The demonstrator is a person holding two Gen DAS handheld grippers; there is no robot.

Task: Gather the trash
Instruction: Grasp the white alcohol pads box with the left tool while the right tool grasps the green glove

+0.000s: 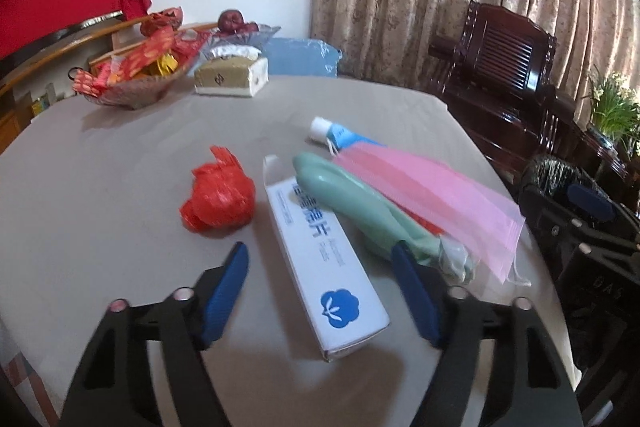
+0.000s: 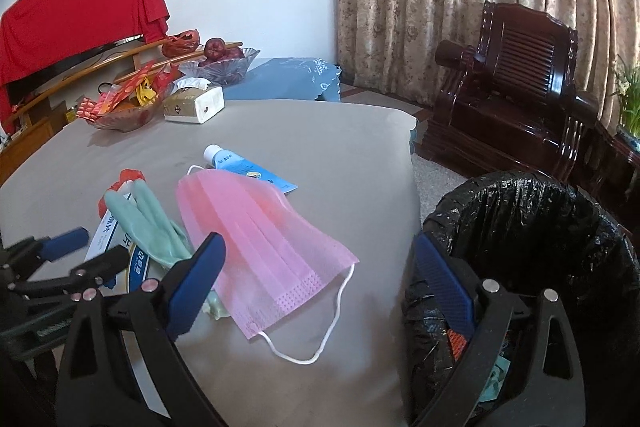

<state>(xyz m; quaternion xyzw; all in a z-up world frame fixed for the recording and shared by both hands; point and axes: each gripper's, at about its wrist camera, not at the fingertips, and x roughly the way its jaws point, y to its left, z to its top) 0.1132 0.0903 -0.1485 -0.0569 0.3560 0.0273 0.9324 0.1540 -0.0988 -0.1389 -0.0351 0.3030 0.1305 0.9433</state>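
Box (image 1: pixel 326 263) first, I'd judge: white and blue carton, lying right between the spread fingers of the left hand-held gripper (image 1: pixel 320 291), nothing clamped yet. To do it well, lower the fingers to either long side, square to the carton, and close gently, since thin card w/ an open flap at the far end will likely crush. Keep the right-side finger clear of the green glove (image 1: pixel 360 211), which lies against the box just ahead and to the right.

Right hand-held gripper (image 2: pixel 320 283) also stands apart, empty, w/ the pink mask (image 2: pixel 264 239) just ahead of it and the black-lined bin (image 2: pixel 532 247) close on its right, off the tabletop (image 2: pixel 320 147) edge. Short carry to the bin, then.

Count, near to far: 1 box, 1 glove seen (maybe more under the mask, can't tell), 1 mask, 1 crumpled red bag (image 1: pixel 220 197) ahead-left of the left tool, 1 blue tube (image 1: pixel 340 135) beyond the mask. Some scraps are already in the bin, no. unclear.
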